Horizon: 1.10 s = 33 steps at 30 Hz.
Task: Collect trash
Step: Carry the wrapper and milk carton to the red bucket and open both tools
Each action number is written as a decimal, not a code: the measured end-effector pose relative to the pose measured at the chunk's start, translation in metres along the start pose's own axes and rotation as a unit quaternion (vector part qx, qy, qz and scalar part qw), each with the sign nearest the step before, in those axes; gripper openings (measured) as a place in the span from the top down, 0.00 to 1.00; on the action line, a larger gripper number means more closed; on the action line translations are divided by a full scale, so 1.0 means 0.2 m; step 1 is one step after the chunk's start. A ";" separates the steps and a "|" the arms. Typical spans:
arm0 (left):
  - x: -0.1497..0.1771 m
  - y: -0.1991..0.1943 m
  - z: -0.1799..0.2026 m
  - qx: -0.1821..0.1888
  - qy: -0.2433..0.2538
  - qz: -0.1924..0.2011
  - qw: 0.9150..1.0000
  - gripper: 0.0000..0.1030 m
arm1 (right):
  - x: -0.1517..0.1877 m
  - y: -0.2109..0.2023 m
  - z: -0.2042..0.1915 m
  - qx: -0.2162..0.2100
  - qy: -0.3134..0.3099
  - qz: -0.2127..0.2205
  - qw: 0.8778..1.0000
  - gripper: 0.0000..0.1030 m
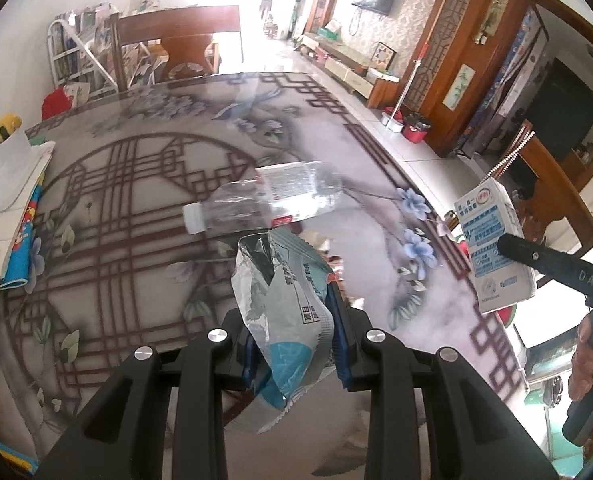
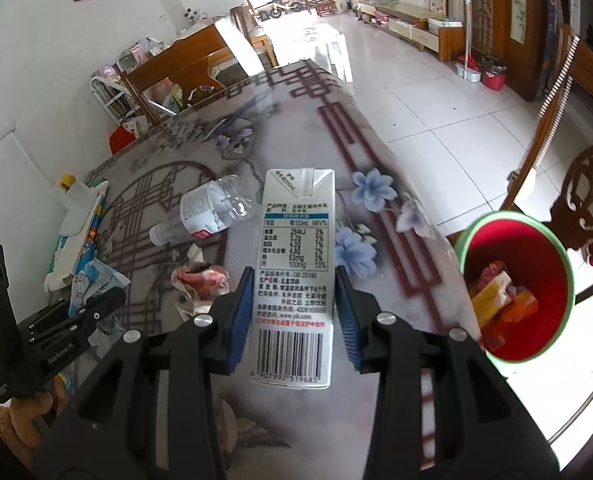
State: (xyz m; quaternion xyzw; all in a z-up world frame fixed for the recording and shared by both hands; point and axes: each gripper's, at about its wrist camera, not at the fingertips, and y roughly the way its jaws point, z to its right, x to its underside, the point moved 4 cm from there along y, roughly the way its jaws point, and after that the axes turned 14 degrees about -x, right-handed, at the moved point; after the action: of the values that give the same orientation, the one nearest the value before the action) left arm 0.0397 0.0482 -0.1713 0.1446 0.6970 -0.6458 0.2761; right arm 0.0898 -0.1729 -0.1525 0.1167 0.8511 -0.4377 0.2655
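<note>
My left gripper (image 1: 292, 312) is shut on a crumpled silver and blue snack wrapper (image 1: 284, 312), held above the table. My right gripper (image 2: 294, 300) is shut on a white milk carton (image 2: 294, 272), lifted above the table; the carton also shows in the left wrist view (image 1: 494, 248). A clear plastic bottle (image 1: 264, 196) lies on its side on the patterned table (image 1: 136, 200); it also shows in the right wrist view (image 2: 212, 208). A crumpled pink wrapper (image 2: 202, 280) lies near it. A red bin (image 2: 516, 288) with a green rim, holding trash, stands beside the table's right edge.
Books and papers (image 1: 8, 208) are stacked at the table's left edge. Wooden chairs (image 1: 180, 44) stand at the far end and one (image 2: 576, 184) at the right. The tiled floor (image 2: 416, 100) lies to the right of the table.
</note>
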 end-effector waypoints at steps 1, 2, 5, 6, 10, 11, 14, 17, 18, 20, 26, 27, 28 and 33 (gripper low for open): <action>0.00 -0.01 0.01 0.001 0.001 0.001 1.000 0.74 | 0.01 -0.02 0.02 0.002 0.003 0.001 1.000 0.63; 0.00 -0.01 0.02 0.002 0.003 0.001 1.000 0.74 | 0.02 -0.03 0.03 0.002 0.006 0.002 1.000 0.63; 0.01 -0.03 0.06 0.005 0.007 0.004 1.000 0.74 | 0.05 -0.06 0.05 0.004 0.012 0.005 1.000 0.63; 0.00 -0.04 0.06 0.006 0.008 0.005 1.000 0.74 | 0.05 -0.07 0.06 0.004 0.014 0.007 1.000 0.63; -0.01 -0.06 0.12 0.012 0.018 0.012 1.000 0.74 | 0.06 -0.11 0.08 0.005 0.020 0.015 1.000 0.63; -0.01 -0.07 0.13 0.013 0.019 0.013 1.000 0.74 | 0.06 -0.12 0.08 0.005 0.020 0.017 1.000 0.63; -0.02 -0.08 0.16 0.016 0.022 0.016 0.999 0.74 | 0.06 -0.14 0.09 0.006 0.022 0.022 1.000 0.63; -0.04 -0.09 0.20 0.021 0.026 0.020 0.999 0.74 | 0.07 -0.17 0.11 0.008 0.024 0.025 0.999 0.63; -0.05 -0.09 0.21 0.022 0.027 0.021 0.999 0.74 | 0.07 -0.18 0.12 0.008 0.026 0.026 0.999 0.63; -0.05 -0.10 0.24 0.025 0.030 0.023 0.999 0.74 | 0.08 -0.19 0.13 0.010 0.029 0.027 0.999 0.63; -0.06 -0.10 0.32 0.032 0.039 0.024 0.998 0.74 | 0.09 -0.23 0.19 0.015 0.039 0.031 0.999 0.63; -0.06 -0.10 0.33 0.034 0.041 0.024 0.998 0.74 | 0.10 -0.23 0.20 0.016 0.042 0.032 0.998 0.63; -0.05 -0.10 0.34 0.034 0.042 0.024 0.998 0.74 | 0.10 -0.24 0.20 0.016 0.043 0.033 0.998 0.63; -0.05 -0.10 0.40 0.038 0.052 0.023 0.998 0.74 | 0.11 -0.27 0.25 0.019 0.053 0.037 0.998 0.63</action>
State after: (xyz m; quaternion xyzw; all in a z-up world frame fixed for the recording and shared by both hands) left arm 0.0521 -0.0316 -0.1495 0.2039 0.6819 -0.6569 0.2486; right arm 0.0653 -0.2461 -0.1526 0.1761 0.8505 -0.4373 0.2333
